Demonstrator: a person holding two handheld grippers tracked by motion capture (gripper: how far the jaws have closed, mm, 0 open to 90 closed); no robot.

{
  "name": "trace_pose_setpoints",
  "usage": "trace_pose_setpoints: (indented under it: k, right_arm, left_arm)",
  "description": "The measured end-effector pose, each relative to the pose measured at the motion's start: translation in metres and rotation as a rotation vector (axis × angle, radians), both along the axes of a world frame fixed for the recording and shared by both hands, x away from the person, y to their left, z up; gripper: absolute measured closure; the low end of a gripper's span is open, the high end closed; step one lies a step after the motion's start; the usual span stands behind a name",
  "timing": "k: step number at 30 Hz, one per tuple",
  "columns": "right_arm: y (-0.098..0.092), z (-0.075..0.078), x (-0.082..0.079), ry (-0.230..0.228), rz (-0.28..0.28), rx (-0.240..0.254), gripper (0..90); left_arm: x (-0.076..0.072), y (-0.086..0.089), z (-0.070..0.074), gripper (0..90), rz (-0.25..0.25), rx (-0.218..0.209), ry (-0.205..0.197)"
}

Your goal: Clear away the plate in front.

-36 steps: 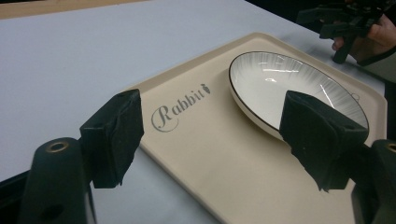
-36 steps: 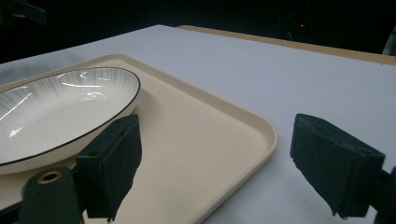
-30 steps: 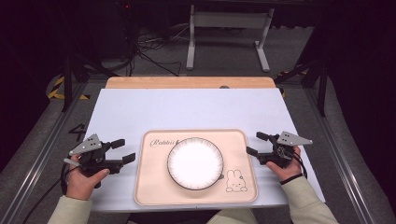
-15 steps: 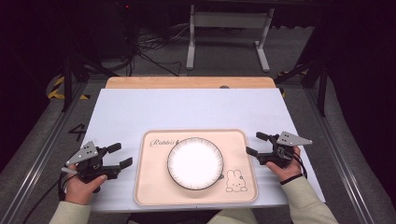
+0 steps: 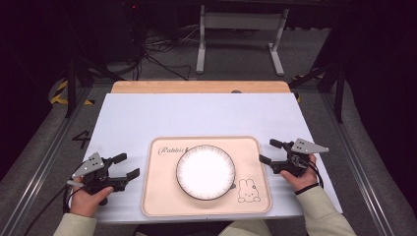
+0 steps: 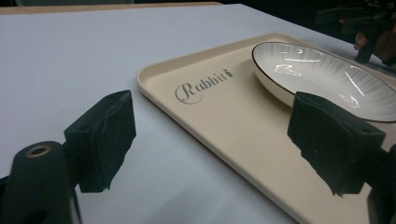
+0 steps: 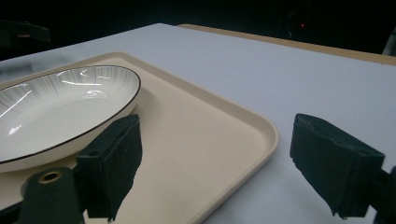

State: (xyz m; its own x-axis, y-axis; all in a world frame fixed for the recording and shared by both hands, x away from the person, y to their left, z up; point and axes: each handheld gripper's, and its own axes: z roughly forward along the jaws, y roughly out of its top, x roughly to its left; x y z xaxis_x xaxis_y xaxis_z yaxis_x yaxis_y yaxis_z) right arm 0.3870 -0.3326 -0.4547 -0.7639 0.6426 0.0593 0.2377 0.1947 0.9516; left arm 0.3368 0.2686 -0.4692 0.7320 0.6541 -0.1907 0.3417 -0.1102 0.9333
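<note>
A white plate [image 5: 205,171] with a dark rim sits in the middle of a cream tray [image 5: 162,196] marked "Rabbit" with a bunny drawing. My left gripper [image 5: 126,166] rests on the table just left of the tray, open, its jaws pointing at the tray's left edge. My right gripper [image 5: 269,151] rests just right of the tray, open, jaws pointing toward it. In the left gripper view the tray [image 6: 224,116] and plate [image 6: 327,77] lie ahead between the wide-apart jaws. In the right gripper view the tray's corner [image 7: 210,135] and the plate [image 7: 56,112] lie ahead.
The tray lies at the near edge of a white tabletop [image 5: 196,115] with a wooden strip [image 5: 196,87] along its far side. Beyond stand a metal frame [image 5: 241,29] and floor cables [image 5: 157,44]. Rails run along both table sides.
My left gripper has drawn back toward the near-left corner of the table, away from the tray. The right gripper has stayed in place.
</note>
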Motion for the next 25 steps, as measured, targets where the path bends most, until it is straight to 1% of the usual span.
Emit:
trace_pose_setpoints:
  k: [3, 5, 8, 10, 11, 15, 18, 23, 25]
  right_arm:
    - [0.0001, 0.0, 0.0001, 0.001, 0.001, -0.001, 17.3]
    - [0.0002, 0.0, 0.0002, 0.0, 0.001, -0.002, 17.3]
    - [0.0004, -0.0001, 0.0002, 0.0, 0.0, -0.003, 17.4]
    - [0.0005, -0.0001, 0.0002, 0.0, 0.0, -0.003, 17.3]
    - [0.0006, -0.0002, 0.0003, 0.002, -0.002, -0.003, 17.3]
    - [0.001, -0.0001, 0.0005, 0.006, -0.004, -0.011, 17.2]
    - [0.0012, -0.0001, 0.0007, 0.006, -0.004, -0.014, 17.3]
    - [0.0011, 0.0, 0.0006, 0.006, -0.006, -0.014, 17.2]
    - [0.0011, -0.0001, 0.0005, 0.004, -0.011, -0.012, 17.5]
  left_arm:
    - [-0.0012, 0.0005, -0.0004, 16.1, 0.003, -0.011, -0.006]
    - [-0.0011, -0.0001, -0.0006, 15.4, 0.001, -0.004, -0.011]
    - [-0.001, -0.0006, -0.0008, 10.3, 0.007, 0.004, -0.006]
    - [-0.0009, -0.0006, -0.001, 7.3, 0.015, 0.003, -0.003]
    - [-0.0012, 0.0004, -0.0012, 6.0, 0.02, -0.008, -0.004]
    - [-0.0001, 0.0011, -0.0013, 7.4, 0.019, -0.015, 0.01]
    - [0.0001, 0.0004, -0.0013, 7.8, 0.016, -0.009, 0.011]
    - [0.0006, 0.0009, -0.0014, 7.9, 0.012, -0.014, 0.016]
    - [0.0005, 0.0005, -0.0014, 7.9, 0.005, -0.009, 0.014]
